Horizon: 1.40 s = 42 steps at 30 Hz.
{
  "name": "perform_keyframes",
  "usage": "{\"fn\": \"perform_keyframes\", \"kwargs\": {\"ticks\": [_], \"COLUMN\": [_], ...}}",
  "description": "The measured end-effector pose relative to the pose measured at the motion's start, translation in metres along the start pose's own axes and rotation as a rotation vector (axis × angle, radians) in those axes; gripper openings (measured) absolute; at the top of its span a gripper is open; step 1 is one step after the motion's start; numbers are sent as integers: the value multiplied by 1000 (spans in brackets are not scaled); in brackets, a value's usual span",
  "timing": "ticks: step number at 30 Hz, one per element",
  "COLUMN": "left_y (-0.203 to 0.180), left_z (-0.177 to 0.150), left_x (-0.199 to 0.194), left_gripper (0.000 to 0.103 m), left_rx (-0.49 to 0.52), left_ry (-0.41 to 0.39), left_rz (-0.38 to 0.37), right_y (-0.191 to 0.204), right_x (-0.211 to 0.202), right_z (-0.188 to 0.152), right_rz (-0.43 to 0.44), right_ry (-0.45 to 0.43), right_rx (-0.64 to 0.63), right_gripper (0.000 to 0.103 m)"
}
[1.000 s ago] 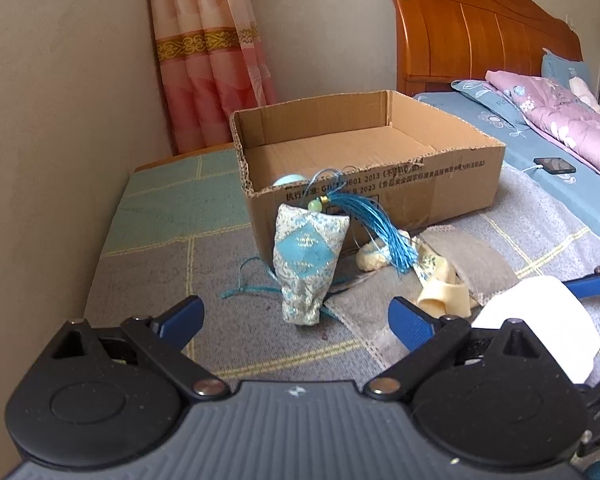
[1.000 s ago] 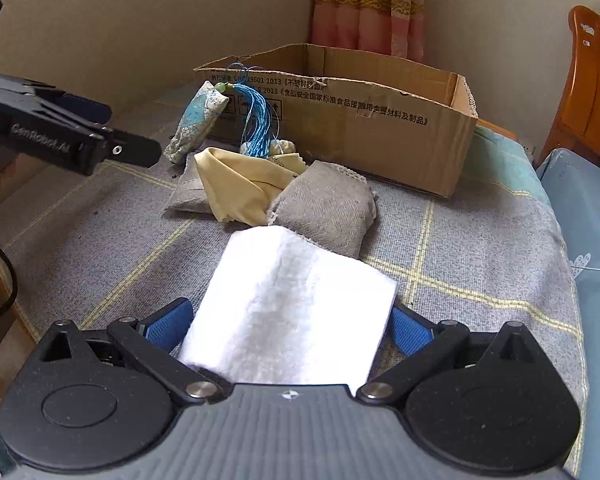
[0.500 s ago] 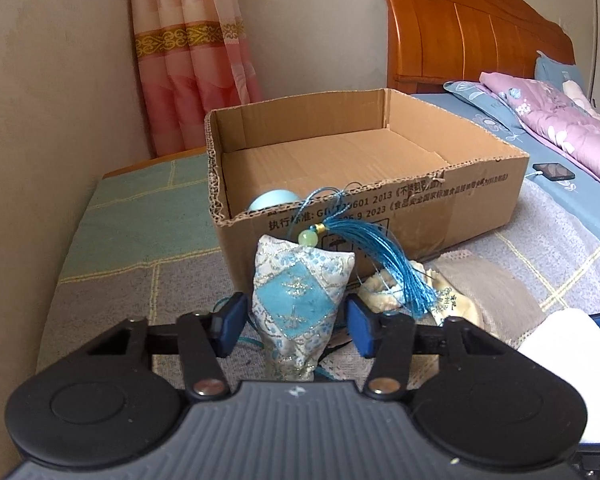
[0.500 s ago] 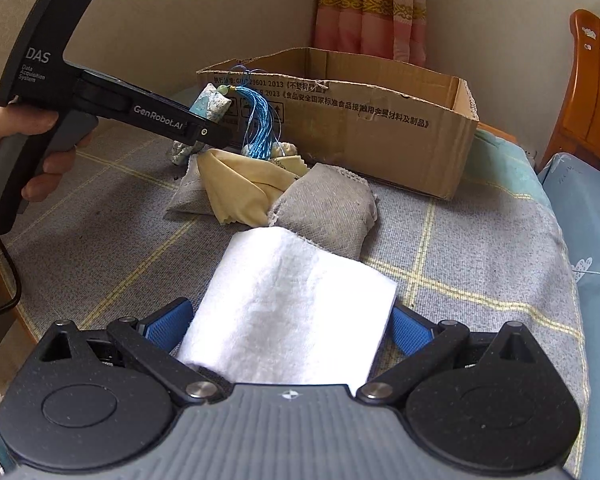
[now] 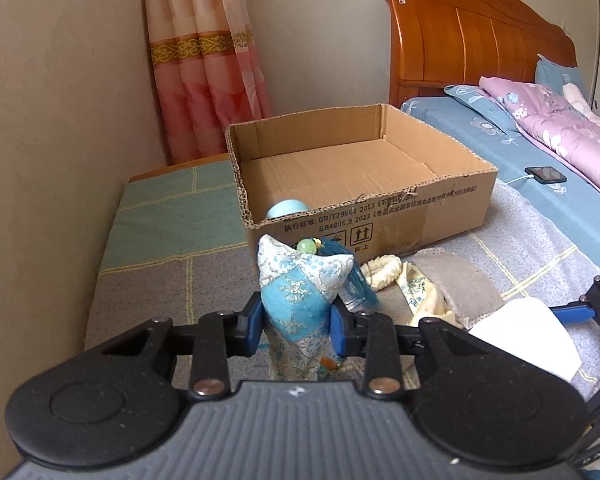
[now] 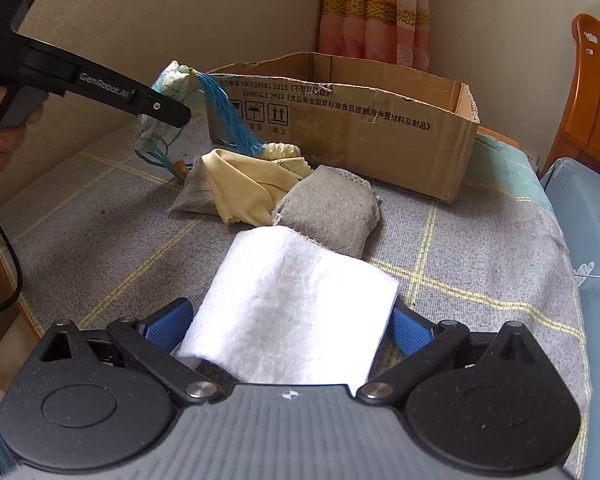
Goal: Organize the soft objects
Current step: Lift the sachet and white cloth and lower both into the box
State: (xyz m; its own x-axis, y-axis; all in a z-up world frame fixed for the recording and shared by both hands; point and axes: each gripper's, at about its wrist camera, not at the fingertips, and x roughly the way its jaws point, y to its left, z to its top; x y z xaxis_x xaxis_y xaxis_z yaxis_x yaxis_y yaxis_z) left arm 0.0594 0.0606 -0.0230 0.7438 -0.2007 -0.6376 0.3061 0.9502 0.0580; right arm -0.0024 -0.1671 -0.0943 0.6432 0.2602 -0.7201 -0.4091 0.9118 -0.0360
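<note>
the small brocade sachet in blue and silver with a blue tassel (image 5: 300, 304) is pinched between the blue pads of the left gripper (image 5: 296, 322), in the lower centre of the left wrist view; the jaws are closing on it and the cloth is already squeezed. in the right wrist view the same sachet is seen at the upper left, hanging clear of the grey checked cover (image 6: 480, 248), with the tassel falling beside the box wall.

the open brown cardboard box (image 5: 452, 178) stands in the middle of the frame and is almost empty — only a pale blue round object (image 5: 286, 208) is seen in its near corner. so the task is judged to be at an early stage: one thing seems stored, one is in the grip, and several are left outside. left on the cover are a folded pale yellow cloth (image 6: 248, 188), a grey stuffed pouch with a lace edge (image 6: 332, 210) and a folded white fleece towel (image 6: 296, 300).

the right gripper (image 6: 292, 326) is spread wide, and the white towel lies between its pads, which are not seen to press it.

the inside of the box is shown only by the left view; the person's hand (image 6: 0, 136) on the left tool, and the gap under the sachet, are shown only by the right view.
</note>
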Motion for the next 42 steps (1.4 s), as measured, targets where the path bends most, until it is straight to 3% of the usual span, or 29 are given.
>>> {"fn": "perform_keyframes", "kwargs": {"ticks": [9, 19, 28, 37, 42], "left_y": [-8, -20, -7, -13, -13], "left_z": [-10, -22, -2, 9, 9], "left_x": [-40, -31, -41, -41, -41], "left_gripper": [32, 32, 32, 32, 32], "left_rx": [17, -2, -6, 25, 33], "left_ry": [18, 56, 10, -10, -9], "left_rz": [24, -24, -20, -17, -18], "right_y": [11, 13, 15, 8, 6], "right_x": [0, 8, 10, 6, 2], "right_z": [0, 5, 10, 12, 12], "right_rz": [32, 25, -19, -30, -28], "right_ry": [-9, -16, -21, -31, -26], "right_rx": [-30, -28, -32, 3, 10], "right_gripper": [103, 103, 101, 76, 55]}}
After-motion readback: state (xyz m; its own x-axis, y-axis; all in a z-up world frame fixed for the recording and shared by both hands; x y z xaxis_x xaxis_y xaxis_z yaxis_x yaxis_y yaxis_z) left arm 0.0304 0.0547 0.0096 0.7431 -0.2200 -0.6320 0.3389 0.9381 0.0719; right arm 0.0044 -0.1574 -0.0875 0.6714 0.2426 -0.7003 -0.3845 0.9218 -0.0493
